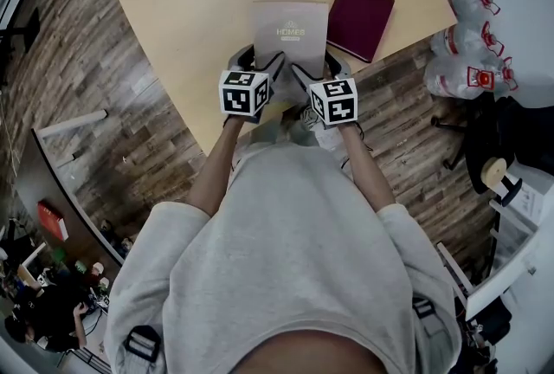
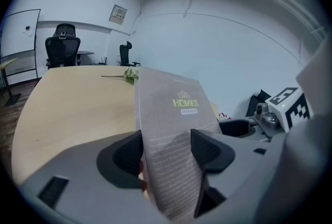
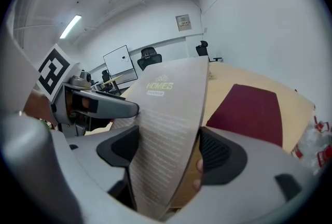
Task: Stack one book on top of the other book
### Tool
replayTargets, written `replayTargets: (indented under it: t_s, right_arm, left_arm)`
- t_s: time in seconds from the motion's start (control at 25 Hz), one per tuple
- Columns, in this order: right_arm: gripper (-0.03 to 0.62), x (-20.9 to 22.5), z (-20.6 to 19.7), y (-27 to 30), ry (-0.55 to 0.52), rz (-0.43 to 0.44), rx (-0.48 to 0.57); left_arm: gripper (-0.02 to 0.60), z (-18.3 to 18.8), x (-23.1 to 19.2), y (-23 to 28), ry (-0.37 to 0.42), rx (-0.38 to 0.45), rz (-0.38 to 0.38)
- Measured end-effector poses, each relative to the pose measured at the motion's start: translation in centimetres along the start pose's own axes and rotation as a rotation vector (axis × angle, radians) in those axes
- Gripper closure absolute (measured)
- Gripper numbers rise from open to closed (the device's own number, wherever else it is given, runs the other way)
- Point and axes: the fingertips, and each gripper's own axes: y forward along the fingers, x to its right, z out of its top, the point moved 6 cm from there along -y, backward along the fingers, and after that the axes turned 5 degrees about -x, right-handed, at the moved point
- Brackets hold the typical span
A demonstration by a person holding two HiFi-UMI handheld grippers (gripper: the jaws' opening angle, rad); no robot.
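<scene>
Closest in, the left tongs (image 1: pixel 260 61) and the right tongs (image 1: pixel 313 65) sit side by side at the near edge of the counter (image 1: pixel 190 9), and both are clamped on the near end of the grey book (image 1: pixel 292 30). In the left gripper view the dark pads press either face of it. In the right gripper view the pads do the same and the cover bows a little. The book is slim, with a taupe-grey cover. It carries a pale yellow-green title reading HOMES under a small crest, a small label below that, and rows of fine pale print further down. Its far end is tipped up above the pale wood. Just beside it on the right, the maroon book (image 1: pixel 361 17) lies flat, plain-covered and set at an angle. At the far edge lies a green sprig (image 2: pixel 126 76).
</scene>
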Motion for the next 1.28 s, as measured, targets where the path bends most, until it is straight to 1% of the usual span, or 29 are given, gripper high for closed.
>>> replayTargets:
  t_s: [0.28, 0.4, 0.56, 0.68, 0.8, 0.96, 1.28]
  right_arm:
    - [0.252, -0.1, 2.7, -2.1, -0.025, -0.039, 0.106]
    - [0.261, -0.1, 3.9, -3.2, -0.037, -0.058, 0.153]
    - [0.293, 0.3, 5.4, -5.0, -0.037, -0.097, 0.214]
    - [0.312, 0.6, 6.3, -6.1, -0.049, -0.128, 0.250]
    - [0.313, 1.1, 7.0, -7.3, -0.058, -0.153, 0.281]
    - [0.315, 2.1, 7.6, -8.5, -0.049, -0.188, 0.310]
    - [0.319, 5.2, 7.1, -11.4, 0.011, -0.272, 0.345]
  left_arm:
    - [0.302, 2.8, 1.0, -2.0, 0.044, 0.079, 0.016]
    - [0.306, 4.2, 1.5, -2.9, 0.059, 0.109, 0.010]
    - [0.314, 6.1, 2.5, -3.8, 0.102, 0.149, 0.005]
    - [0.318, 7.2, 3.2, -4.2, 0.120, 0.177, -0.002]
    - [0.318, 8.2, 4.1, -4.3, 0.138, 0.200, -0.017]
    - [0.318, 9.5, 5.3, -3.8, 0.165, 0.212, -0.048]
    - [0.318, 11.5, 9.0, -1.5, 0.232, 0.199, -0.130]
